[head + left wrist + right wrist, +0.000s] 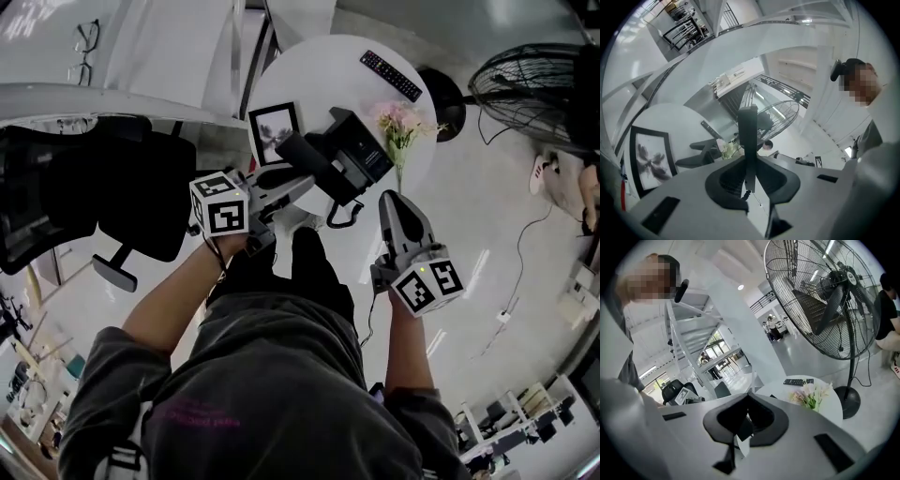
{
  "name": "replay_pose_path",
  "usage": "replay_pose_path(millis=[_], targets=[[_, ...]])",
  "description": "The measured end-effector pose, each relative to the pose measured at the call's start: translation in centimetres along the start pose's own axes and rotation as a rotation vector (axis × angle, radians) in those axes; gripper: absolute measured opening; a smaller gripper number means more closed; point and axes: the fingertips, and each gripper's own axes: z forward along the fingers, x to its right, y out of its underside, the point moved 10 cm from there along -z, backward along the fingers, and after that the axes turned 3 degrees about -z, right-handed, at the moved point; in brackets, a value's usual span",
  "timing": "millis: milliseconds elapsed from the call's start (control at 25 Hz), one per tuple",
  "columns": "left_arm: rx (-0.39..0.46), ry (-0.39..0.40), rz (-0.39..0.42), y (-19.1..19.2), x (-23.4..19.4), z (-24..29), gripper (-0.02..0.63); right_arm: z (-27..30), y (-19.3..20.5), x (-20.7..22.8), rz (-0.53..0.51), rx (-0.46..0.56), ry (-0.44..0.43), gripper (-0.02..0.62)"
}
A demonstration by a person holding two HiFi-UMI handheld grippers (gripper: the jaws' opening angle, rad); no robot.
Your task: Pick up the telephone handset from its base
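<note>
In the head view my left gripper [298, 174] is shut on the black telephone handset [322, 165], which hangs tilted above the round white table [319, 66]. The dark base [363, 148] sits just right of it, and a coiled cord [343, 217] hangs below. From the left gripper view the handset [749, 136] shows end-on as a dark upright bar pinched between the jaws. My right gripper [395, 199] hovers at the table's near right edge, fingertips together with nothing between them; the right gripper view shows it [749, 394] the same way.
On the table stand a framed picture [274, 129], pink flowers [401, 127] and a black remote [391, 75]. A large floor fan [525, 84] stands to the right, a black office chair [141, 202] to the left. A person sits beyond the fan [887, 310].
</note>
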Motion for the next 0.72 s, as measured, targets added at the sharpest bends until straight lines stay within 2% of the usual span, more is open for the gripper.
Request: replay_pose_path(millis=[200, 720], targets=[[0.004, 0.019, 0.047, -2.7, 2.1, -2.7, 0.076, -0.3, -0.9, -2.3, -0.012, 0.048, 0.022, 0.018], [0.09, 0.096, 0.135, -7.9, 6.0, -9.5, 0.077, -2.0, -3.4, -8.9, -0.071, 0.171, 0.073, 0.018]])
